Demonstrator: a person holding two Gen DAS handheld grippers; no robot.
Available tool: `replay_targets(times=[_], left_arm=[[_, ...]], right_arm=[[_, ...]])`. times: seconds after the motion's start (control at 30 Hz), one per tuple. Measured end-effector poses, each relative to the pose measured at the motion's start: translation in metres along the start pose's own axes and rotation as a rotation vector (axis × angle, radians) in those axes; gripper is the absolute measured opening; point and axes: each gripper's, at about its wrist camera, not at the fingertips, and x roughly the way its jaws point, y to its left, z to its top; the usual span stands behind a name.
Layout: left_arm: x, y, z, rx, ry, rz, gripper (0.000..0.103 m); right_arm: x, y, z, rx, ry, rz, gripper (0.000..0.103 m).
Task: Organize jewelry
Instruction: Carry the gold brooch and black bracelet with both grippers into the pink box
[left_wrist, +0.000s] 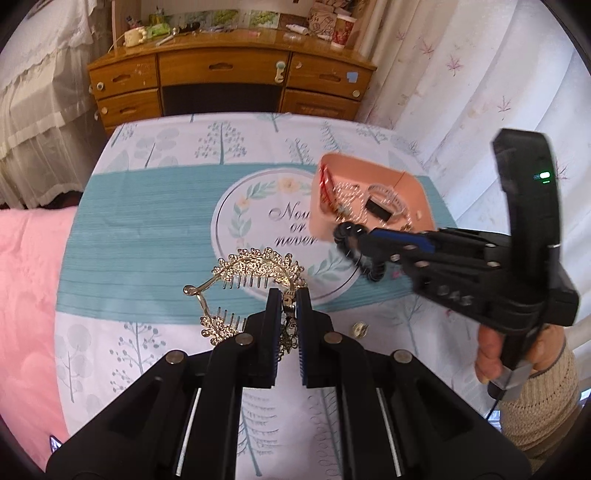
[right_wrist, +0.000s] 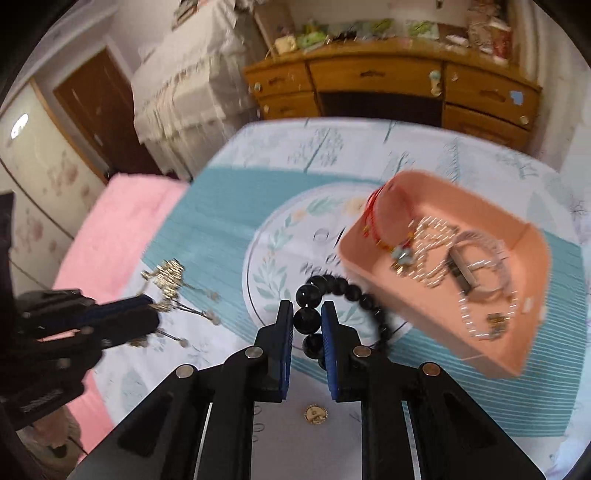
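Now I've got two pieces on the go: on the left, my left gripper (left_wrist: 287, 295) is pinched tight on the gold leaf hair comb (left_wrist: 251, 267), its toothed arc hanging just over the printed tablecloth (left_wrist: 155, 206), and my right gripper (right_wrist: 306, 314) is clamped on one bead of the black bead bracelet (right_wrist: 332, 288), just short of the pink tray (right_wrist: 532, 236). Next, I reckon, the bracelet goes over the tray's near rim and drops beside the pearl strands (right_wrist: 436, 254) and red cord bracelet (right_wrist: 376, 218) without snagging them, comb after. A small gold charm (right_wrist: 316, 413) lies loose below my right jaws, awaiting pickup.
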Motion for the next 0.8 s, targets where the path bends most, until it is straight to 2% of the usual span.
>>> replay_targets(times=[0.3,0.4,0.6,0.8], left_arm=[[-0.010,-0.045,0.050,0.047,-0.061,-0.011,0.006],[-0.006,-0.057,0.071,0.040,-0.085,-0.033,0.006],[0.036,-0.082,0.106,0.025,-0.073,-0.102,0.006],[0.095,-0.101,0.117,0.017,-0.020,-0.110,0.006]], right_arm=[[-0.087,-0.035,0.026,0.104,-0.176,0.009,0.015],[-0.111,-0.054,0.032,0.134,-0.235,-0.043,0.015],[-0.119,-0.100,0.040,0.198,-0.267,-0.138,0.015],[-0.093,-0.145,0.037,0.288,-0.250,-0.199,0.015]])
